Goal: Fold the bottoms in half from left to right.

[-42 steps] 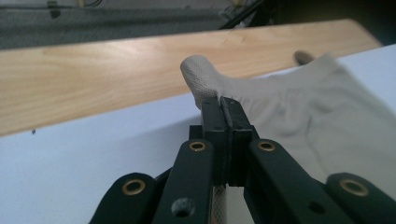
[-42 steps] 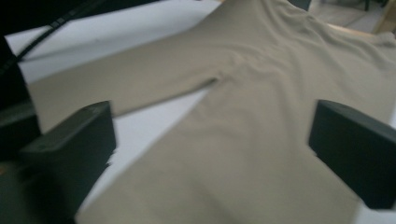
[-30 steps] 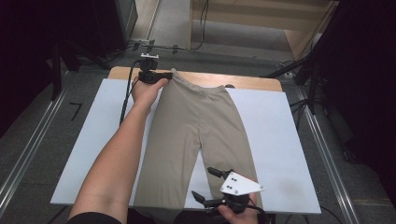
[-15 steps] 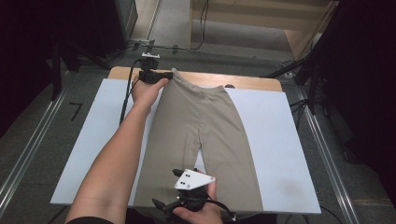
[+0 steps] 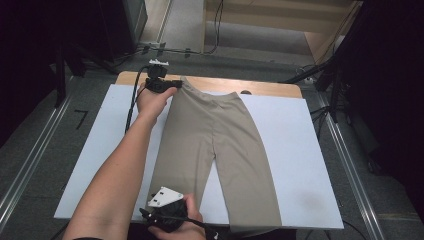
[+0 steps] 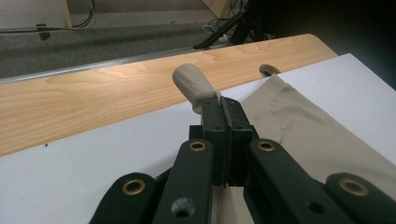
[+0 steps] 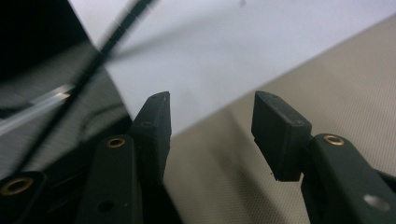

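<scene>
High view: beige trousers [image 5: 215, 145] lie flat on the white worktop [image 5: 300, 150]; left tongs [image 5: 172, 84] pinch the waistband corner, while right tongs [image 7: 210, 121], jaws just closing, gape over a leg hem.

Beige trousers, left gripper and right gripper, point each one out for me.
beige trousers [image 5: 220, 135], high view, crotch area.
left gripper [image 6: 224, 112], left gripper view, shut tips pinching the waistband.
right gripper [image 7: 210, 121], right gripper view, gap between its tips.

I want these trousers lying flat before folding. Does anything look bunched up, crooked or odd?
One spot: the waistband corner is pinched up into a small roll by the left tool, at the board's far edge. Otherwise the trousers lie flat and spread on the white board, legs toward the person.
</scene>
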A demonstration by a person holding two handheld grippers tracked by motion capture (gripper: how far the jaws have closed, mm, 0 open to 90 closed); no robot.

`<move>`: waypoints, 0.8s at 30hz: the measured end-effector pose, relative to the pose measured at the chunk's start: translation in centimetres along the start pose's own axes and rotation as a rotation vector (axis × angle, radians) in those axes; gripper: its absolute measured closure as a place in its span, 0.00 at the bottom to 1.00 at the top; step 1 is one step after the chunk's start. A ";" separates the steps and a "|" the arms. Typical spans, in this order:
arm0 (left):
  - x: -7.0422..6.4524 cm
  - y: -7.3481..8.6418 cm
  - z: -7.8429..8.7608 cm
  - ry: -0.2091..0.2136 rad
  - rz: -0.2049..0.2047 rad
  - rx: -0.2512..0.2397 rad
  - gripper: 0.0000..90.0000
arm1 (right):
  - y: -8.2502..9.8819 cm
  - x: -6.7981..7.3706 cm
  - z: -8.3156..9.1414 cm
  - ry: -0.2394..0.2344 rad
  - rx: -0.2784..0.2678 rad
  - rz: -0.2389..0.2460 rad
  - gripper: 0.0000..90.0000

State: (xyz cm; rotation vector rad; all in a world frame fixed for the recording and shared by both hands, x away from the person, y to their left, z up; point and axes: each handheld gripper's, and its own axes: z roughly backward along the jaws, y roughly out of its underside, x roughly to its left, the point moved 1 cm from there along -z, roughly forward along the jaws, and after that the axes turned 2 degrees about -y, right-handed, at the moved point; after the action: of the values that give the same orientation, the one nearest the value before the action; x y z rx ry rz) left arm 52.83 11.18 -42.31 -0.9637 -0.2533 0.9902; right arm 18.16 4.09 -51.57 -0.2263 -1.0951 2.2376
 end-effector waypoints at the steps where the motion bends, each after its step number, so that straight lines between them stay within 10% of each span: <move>1: 0.1 0.1 0.0 0.001 0.005 -0.003 1.00 | 0.4 0.2 -0.7 0.021 0.020 0.026 0.54; 10: 0.2 0.4 -0.8 0.001 0.021 0.002 1.00 | -0.2 1.5 -0.8 0.058 0.083 0.052 0.98; 15: 0.3 0.4 -0.5 0.005 0.008 0.006 1.00 | 0.4 -0.8 0.5 -0.062 0.049 -0.040 0.99; 20: 0.7 0.3 -0.1 0.013 -0.003 0.008 1.00 | 2.7 -3.8 5.2 0.040 0.042 -0.036 0.99; 24: 0.6 0.6 -0.3 0.028 0.020 0.010 1.00 | 3.8 -5.2 5.1 0.032 0.073 -0.089 0.98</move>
State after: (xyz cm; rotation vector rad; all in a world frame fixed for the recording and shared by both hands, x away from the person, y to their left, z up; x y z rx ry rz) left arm 53.00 11.60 -43.15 -0.9725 -0.2156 0.9948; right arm 18.43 -4.15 -51.84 -0.1793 -0.9859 2.1827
